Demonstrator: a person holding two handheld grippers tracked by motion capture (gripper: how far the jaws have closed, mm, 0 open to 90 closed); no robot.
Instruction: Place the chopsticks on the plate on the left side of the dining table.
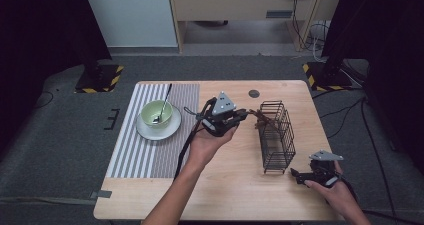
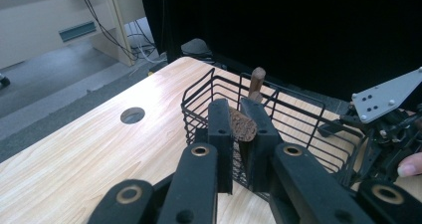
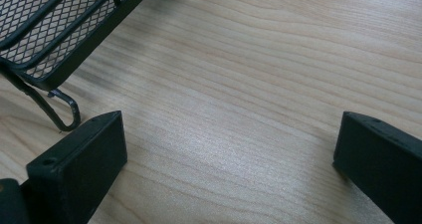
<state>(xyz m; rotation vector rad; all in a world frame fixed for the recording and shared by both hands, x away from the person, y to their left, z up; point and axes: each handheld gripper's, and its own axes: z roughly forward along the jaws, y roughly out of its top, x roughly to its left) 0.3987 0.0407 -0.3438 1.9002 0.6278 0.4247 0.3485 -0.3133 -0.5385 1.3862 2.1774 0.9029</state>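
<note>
**Inspector:** Left gripper view is taken first. The left hand-held gripper (image 2: 238,134) is seen clenched on a brown wooden utensil (image 2: 244,125), the flat, grained end of which is pinched between the two black jaws.

**Clerk:** Which way is the utensil pointed?

**Inspector:** Its long axis is run away from the jaws, out over the near rim of the black wire basket (image 2: 298,115). The rounded handle end is seen rising above the basket's rim, so the piece is tilted upward toward its far tip. In the high view the utensil (image 1: 254,116) is laid roughly across the table (image 1: 225,185), from the left hand-held gripper (image 1: 239,116) toward the basket (image 1: 276,137), where its far end is met by the top of the wire frame. Whether it is touching the wires cannot be told.

**Clerk:** And its appearance?

**Inspector:** Dark brown wood, speckled grain at the gripped end, a narrower rounded handle. Its full shape is hidden by the jaws.

**Clerk:** The other side?

**Inspector:** The right hand-held gripper (image 3: 229,169) is held released, its jaws set wide apart over bare wood, with a corner and a foot of the basket (image 3: 59,45) just beside one jaw. In the high view it (image 1: 299,175) is rested low at the table's near right edge.

**Clerk:** Anything else noted?

**Inspector:** A green bowl (image 1: 156,114) with a spoon (image 1: 163,105) is stood on a white plate (image 1: 159,129) upon a striped mat (image 1: 150,155), well apart from the basket.
</note>
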